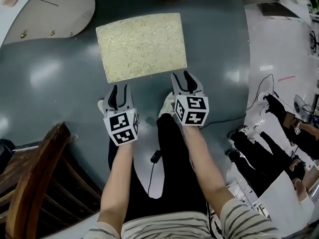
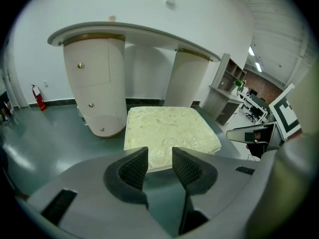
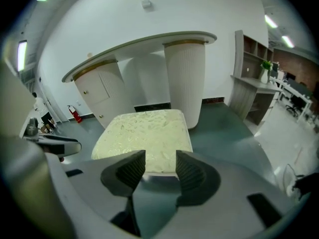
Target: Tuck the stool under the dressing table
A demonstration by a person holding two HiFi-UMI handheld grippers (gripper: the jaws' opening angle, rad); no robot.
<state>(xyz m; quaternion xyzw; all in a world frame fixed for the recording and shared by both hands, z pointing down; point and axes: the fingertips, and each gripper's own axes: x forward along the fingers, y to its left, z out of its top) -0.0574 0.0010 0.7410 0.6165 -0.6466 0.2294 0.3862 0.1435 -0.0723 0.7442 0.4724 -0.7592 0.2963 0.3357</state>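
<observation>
You look down at a stool (image 1: 141, 46) with a pale yellow flowery cushion. It stands on a dark grey floor (image 1: 50, 78). Your left gripper (image 1: 118, 87) is just beside the near edge of the stool. Your right gripper (image 1: 186, 76) is at the stool's near right corner. From up here I cannot tell if either one touches the cushion. Past the stool are pale round parts of the dressing table (image 1: 55, 9). A brown wooden chair (image 1: 30, 183) is at your lower left. A thin black cable (image 1: 151, 176) hangs by your legs. At the right you see someone's legs in black trousers (image 1: 264, 156).
</observation>
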